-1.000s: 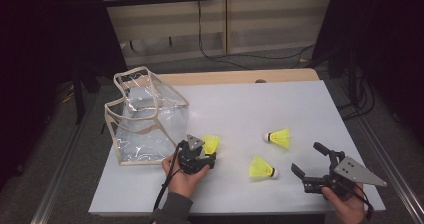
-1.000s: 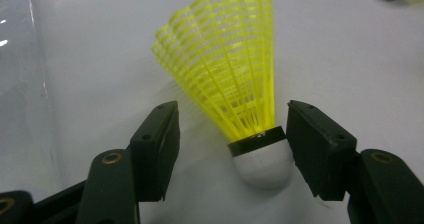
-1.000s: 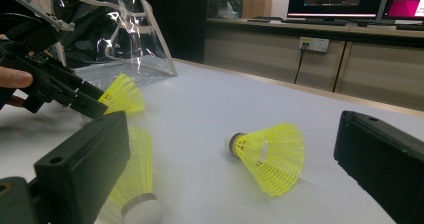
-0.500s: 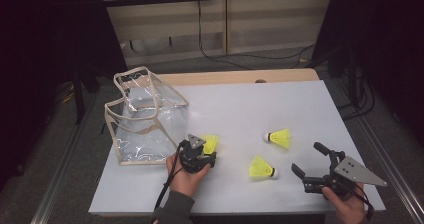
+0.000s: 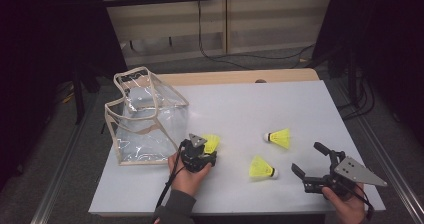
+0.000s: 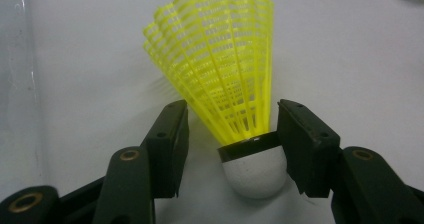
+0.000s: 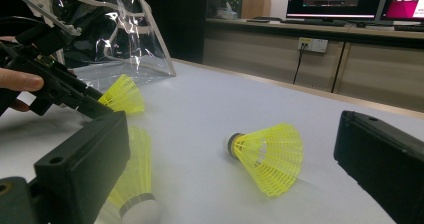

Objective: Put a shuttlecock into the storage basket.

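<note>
Closing around a yellow shuttlecock (image 6: 227,84), left gripper (image 6: 232,134) jaws not yet seen clamped, 1 jaw at its white cork, clear bag (image 5: 145,119) just beside, right gripper (image 5: 312,164) held agape, 2 shuttlecocks (image 5: 262,168) lying ahead.

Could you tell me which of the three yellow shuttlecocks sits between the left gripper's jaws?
The shuttlecock beside the clear bag; the other two lie free, farther right.
</note>
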`<move>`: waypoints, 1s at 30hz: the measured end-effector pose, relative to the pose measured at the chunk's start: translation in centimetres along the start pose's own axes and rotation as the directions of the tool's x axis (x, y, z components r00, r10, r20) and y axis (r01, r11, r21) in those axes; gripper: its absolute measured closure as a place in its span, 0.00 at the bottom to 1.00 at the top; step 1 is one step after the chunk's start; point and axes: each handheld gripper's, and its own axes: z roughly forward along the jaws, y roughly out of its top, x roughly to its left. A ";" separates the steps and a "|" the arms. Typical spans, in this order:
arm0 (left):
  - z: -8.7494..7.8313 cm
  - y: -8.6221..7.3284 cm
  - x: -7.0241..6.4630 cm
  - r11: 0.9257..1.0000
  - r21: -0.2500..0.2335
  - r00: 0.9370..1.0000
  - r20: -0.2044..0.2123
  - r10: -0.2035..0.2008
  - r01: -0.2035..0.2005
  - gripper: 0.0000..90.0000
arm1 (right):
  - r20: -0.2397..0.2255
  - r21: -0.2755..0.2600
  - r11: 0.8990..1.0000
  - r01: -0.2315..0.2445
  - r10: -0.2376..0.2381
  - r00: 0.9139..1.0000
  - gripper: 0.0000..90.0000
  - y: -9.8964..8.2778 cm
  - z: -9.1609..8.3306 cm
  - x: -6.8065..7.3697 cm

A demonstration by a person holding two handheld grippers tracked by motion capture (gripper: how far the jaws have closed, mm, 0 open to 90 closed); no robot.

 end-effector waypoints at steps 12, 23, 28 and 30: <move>-0.1 0.1 0.3 1.000 0.004 1.000 -0.024 -0.016 0.016 0.68 | 0.000 -0.002 1.000 0.002 -0.002 1.000 0.01 0.0 0.0 0.0; -0.3 0.2 0.7 0.999 0.022 0.999 0.003 -0.039 0.039 0.72 | 0.005 -0.006 1.000 0.000 0.000 1.000 0.01 0.0 -0.1 -0.1; -0.5 0.3 0.7 0.999 0.020 0.999 0.022 -0.049 0.048 0.72 | 0.004 -0.007 1.000 0.000 0.000 1.000 0.01 0.1 -0.1 -0.1; -0.7 0.4 0.7 0.999 0.030 0.999 0.028 -0.044 0.043 0.72 | 0.004 -0.008 1.000 0.000 0.000 1.000 0.01 0.1 -0.1 -0.1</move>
